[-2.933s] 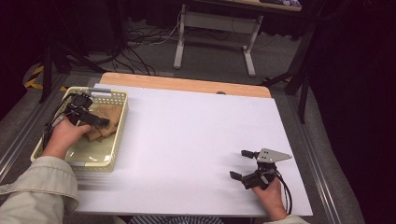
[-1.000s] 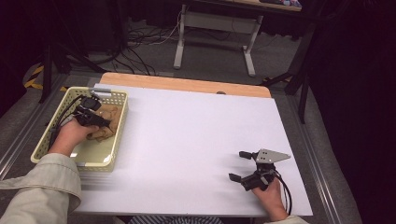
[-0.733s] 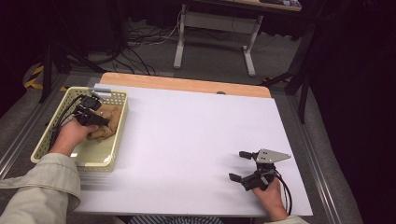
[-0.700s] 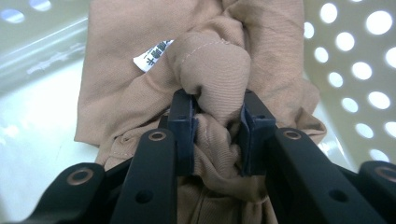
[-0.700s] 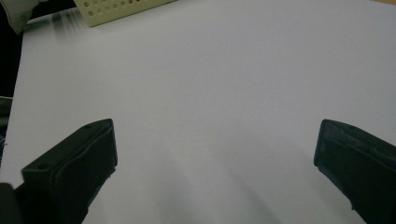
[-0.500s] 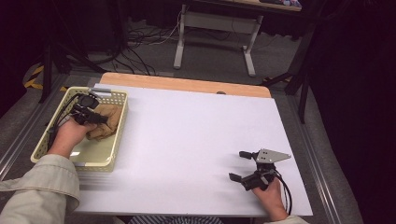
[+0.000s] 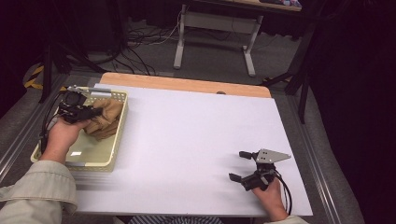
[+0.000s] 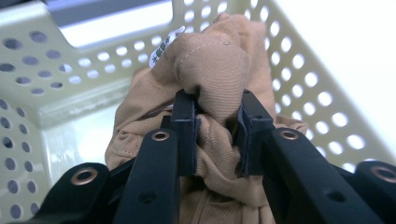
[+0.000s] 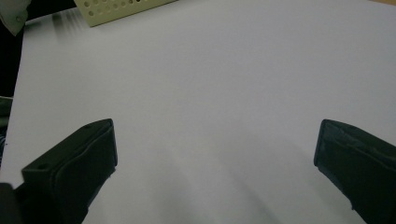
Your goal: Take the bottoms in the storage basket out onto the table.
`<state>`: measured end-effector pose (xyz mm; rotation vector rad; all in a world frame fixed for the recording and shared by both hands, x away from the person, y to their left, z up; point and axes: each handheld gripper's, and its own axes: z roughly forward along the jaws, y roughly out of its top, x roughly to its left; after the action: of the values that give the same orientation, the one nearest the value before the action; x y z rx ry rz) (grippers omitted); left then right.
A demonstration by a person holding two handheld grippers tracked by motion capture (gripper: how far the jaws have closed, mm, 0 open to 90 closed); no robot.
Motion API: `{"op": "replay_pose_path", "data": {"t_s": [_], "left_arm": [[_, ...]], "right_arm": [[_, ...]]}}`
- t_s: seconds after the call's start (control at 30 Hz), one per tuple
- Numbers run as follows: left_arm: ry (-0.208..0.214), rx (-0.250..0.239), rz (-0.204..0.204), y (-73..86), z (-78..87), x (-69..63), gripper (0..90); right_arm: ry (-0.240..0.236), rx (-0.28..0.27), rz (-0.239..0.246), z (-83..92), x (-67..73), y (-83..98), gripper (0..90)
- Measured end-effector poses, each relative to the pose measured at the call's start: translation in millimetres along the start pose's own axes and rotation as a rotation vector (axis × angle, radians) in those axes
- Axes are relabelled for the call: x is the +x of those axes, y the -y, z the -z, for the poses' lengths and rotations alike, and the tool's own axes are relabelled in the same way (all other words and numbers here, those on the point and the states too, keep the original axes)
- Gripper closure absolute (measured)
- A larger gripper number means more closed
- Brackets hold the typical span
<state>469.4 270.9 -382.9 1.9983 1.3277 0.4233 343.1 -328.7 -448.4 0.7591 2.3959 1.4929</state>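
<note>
A tan cloth (image 7: 107,121) lies bunched in the pale yellow perforated basket (image 7: 117,140) at the table's left. My left gripper (image 7: 95,112) is shut on a fold of it; its jaws have just been closing with that fold between them. In the left gripper view the two black pads pinch the tan cloth (image 8: 215,60) just below a rounded bulge of fabric that carries a small white label, and the basket (image 8: 56,46) wall rises behind. My right gripper (image 7: 236,164) rests near the front right of the table, open, and the right gripper (image 9: 215,140) holds nothing.
A white sheet (image 7: 196,130) covers the table, with a strip of wood (image 7: 187,85) along its far edge. Beyond it, a desk frame and cables stand on the dark floor. A corner of the basket (image 9: 121,9) appears far off in the right gripper view.
My left hand has risen and moved toward the basket's far end, pulling the pinched cloth up with it. The right hand has stayed put.
</note>
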Motion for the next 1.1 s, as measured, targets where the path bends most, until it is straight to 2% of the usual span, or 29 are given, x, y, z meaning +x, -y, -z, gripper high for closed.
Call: {"op": "replay_pose_path", "data": {"t_s": [0.1,0.27,0.33,0.37,0.4,0.47,0.5,0.67,0.87,1.1], "left_arm": [[0.014,-0.076,0.030,2.1,10.0,0.4,72.9],[0.022,-0.153,0.042,4.4,20.6,0.5,72.9],[0.037,-0.192,0.046,5.9,25.7,1.3,72.9],[0.051,-0.232,0.055,7.6,30.4,1.9,72.9],[0.051,-0.232,0.055,7.6,30.4,1.9,72.8],[0.074,-0.292,0.062,9.8,36.9,1.7,72.8],[0.074,-0.292,0.062,9.8,36.9,1.7,72.8],[0.105,-0.369,0.066,11.5,47.2,-0.4,72.8],[0.127,-0.444,0.047,10.4,59.4,-5.2,72.8],[0.139,-0.487,0.042,7.9,70.0,-7.9,72.8]], "right_arm": [[0.000,-0.001,-0.001,0.2,0.0,0.0,0.0],[0.000,-0.001,-0.002,0.1,-0.1,0.0,0.0],[0.000,-0.001,-0.001,0.2,-0.1,0.0,0.0],[0.000,-0.001,-0.002,0.2,-0.2,0.0,0.0],[0.000,-0.001,-0.002,0.2,-0.2,0.0,0.0],[-0.001,-0.001,-0.001,0.1,-0.1,0.0,0.0],[-0.001,-0.001,-0.001,0.1,-0.1,0.0,0.0],[-0.002,-0.001,-0.001,0.1,0.0,0.0,0.0],[-0.003,-0.001,0.000,0.0,0.0,0.0,0.0],[-0.004,-0.001,0.001,0.0,0.1,0.0,0.0]]}}
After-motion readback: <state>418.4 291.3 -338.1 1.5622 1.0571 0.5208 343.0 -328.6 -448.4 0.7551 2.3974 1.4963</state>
